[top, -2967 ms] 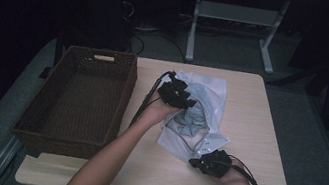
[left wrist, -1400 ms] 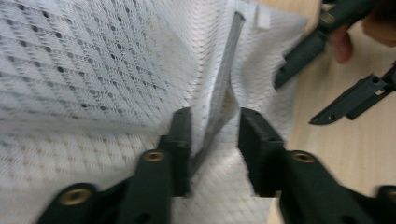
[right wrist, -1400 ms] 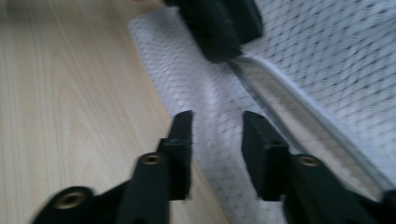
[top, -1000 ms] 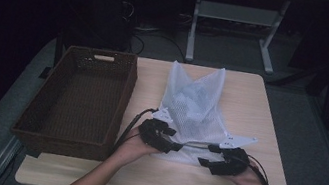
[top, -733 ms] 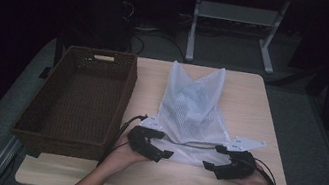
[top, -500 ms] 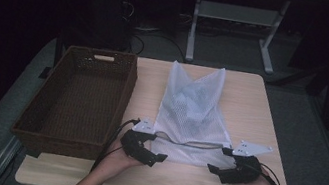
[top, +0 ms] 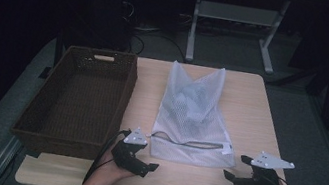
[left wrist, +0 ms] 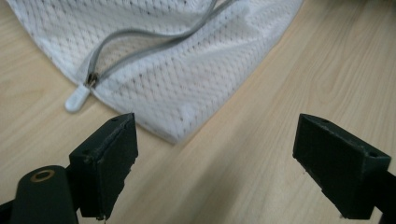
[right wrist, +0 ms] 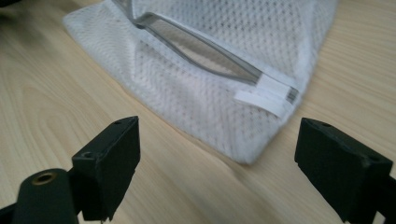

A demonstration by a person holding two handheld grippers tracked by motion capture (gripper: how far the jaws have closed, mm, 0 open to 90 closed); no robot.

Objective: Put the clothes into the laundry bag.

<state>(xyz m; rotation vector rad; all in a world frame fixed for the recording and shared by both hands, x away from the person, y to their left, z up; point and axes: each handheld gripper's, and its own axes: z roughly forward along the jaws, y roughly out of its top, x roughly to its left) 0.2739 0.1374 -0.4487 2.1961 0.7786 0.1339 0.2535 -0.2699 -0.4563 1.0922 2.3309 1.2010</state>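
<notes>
1. Your left gripper (top: 140,163) sat at lower left of the high view, jaws just spread wide, nothing between them.
2. Right gripper (top: 236,175) at lower right, same deal.
3. The mesh bag (top: 192,117) lay flat mid-frame on the table (top: 250,112), right of the basket (top: 81,99).

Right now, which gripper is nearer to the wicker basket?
Left. The left gripper sits just beside the wicker basket, at its near right corner. The right gripper is across the table, beyond the mesh bag.

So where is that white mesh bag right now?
In the high view, the white mesh bag lies flat mid-table, right of the wicker basket, its zipper edge nearest the person.
</notes>
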